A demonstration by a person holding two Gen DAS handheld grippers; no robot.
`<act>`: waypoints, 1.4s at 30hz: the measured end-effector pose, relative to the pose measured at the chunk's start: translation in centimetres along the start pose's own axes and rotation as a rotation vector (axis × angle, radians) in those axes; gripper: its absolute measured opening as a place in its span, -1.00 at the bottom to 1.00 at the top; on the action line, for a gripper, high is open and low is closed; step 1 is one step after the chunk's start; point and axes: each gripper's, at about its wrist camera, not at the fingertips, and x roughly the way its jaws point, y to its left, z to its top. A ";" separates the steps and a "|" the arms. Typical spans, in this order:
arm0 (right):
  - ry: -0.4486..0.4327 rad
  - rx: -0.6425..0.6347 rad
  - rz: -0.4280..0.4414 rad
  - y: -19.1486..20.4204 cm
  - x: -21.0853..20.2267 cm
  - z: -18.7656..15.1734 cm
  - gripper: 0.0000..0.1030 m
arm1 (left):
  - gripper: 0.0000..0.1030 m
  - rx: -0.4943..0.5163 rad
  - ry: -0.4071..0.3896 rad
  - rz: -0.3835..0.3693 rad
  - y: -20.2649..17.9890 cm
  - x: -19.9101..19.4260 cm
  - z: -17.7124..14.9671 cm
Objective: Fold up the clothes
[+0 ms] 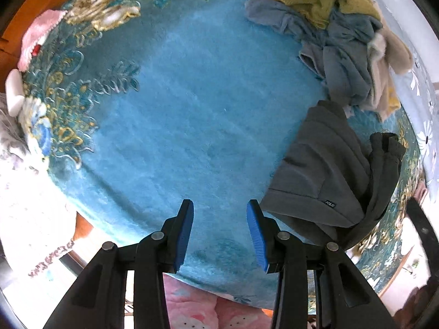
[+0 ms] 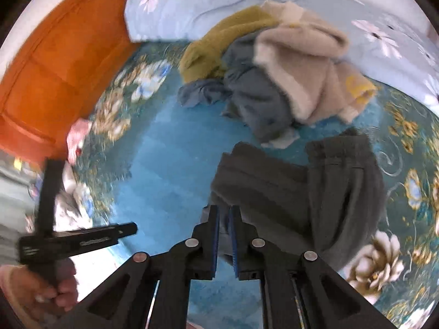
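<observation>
A dark grey garment (image 1: 326, 172) lies partly folded on the blue floral blanket (image 1: 192, 96), to the right of my left gripper (image 1: 219, 211), which is open and empty above the blanket. In the right wrist view my right gripper (image 2: 224, 213) is shut on the near edge of the dark grey garment (image 2: 288, 192), with cloth between the blue pads. A pile of unfolded clothes, mustard, blue-grey and beige (image 1: 343, 35), lies beyond; it also shows in the right wrist view (image 2: 274, 82).
A pink cloth (image 1: 38, 35) lies at the blanket's far left edge. An orange headboard (image 2: 49, 68) runs along the left. A pale blue flowered quilt (image 2: 370, 13) lies behind the pile. The other hand-held gripper (image 2: 68, 238) shows at lower left.
</observation>
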 end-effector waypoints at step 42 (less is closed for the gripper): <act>-0.018 0.534 -0.233 -17.9 -6.9 -7.4 -0.64 | -0.61 0.232 -0.042 -0.533 -18.6 3.0 1.2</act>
